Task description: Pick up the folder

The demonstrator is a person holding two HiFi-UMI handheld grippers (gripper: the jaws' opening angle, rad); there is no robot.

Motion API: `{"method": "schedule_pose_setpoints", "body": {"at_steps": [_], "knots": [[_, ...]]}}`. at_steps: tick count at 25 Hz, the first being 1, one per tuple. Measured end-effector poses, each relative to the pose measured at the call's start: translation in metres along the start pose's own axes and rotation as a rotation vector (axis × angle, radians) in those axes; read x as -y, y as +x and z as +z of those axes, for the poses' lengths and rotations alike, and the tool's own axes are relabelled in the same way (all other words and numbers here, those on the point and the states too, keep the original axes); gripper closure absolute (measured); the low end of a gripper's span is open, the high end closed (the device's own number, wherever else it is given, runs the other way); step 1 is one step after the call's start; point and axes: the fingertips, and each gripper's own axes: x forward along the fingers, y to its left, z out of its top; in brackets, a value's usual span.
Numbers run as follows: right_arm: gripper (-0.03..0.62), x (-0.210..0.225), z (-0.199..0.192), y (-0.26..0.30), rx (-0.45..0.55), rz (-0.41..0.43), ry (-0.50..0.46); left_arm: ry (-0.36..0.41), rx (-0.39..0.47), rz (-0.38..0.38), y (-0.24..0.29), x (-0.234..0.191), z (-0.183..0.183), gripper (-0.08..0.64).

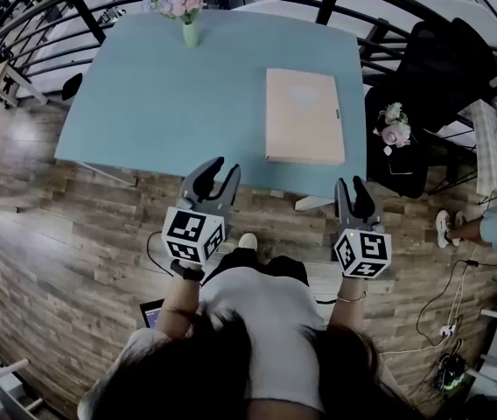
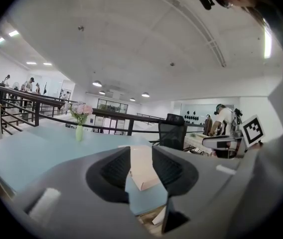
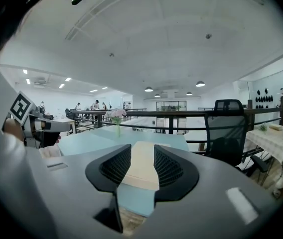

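The pale blue table (image 1: 170, 103) fills the space ahead of you, and the folder (image 1: 304, 116) lies flat on its right half, long side running away from you, with its near short edge close to the table's front edge. It looks like a thin, stiff, tan board cover. I judge it light and rigid enough to lift from one edge without sagging. The smooth face may be slippery, though, and it sits flush on the tabletop with no gap to slip a jaw under. The near short edge seems the best place to take hold, perhaps after sliding it to overhang the table edge. Your left gripper (image 1: 224, 169) and right gripper (image 1: 352, 186) both hang over the wooden floor, short of the table and well apart from the folder. Each has its jaws partly open with nothing gripped. The right gripper view frames the folder squarely in the gap between the jaws, straight ahead. The left gripper view catches only its near corner through the gap, with the rest running off to the right.
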Motion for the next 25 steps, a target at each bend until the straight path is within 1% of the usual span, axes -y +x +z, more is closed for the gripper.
{"method": "schedule_pose_setpoints", "body": {"at_steps": [7,12,18,25], "knots": [[0.465,0.011,-0.012,0.018,-0.052,-0.019,0.021,-0.025,-0.052,-0.031,0.019,-0.007,-0.014,0.420],[0.462,0.026,-0.016,0.040,-0.065,-0.014,0.035,-0.028,-0.070,-0.042,0.048,-0.008,-0.017,0.420],[0.462,0.053,-0.013,0.092,-0.073,0.027,0.044,-0.029,-0.059,-0.036,0.111,-0.015,-0.003,0.420],[0.462,0.099,0.008,0.151,-0.065,0.066,0.039,-0.028,-0.032,-0.002,0.183,-0.022,0.025,0.420]]}}
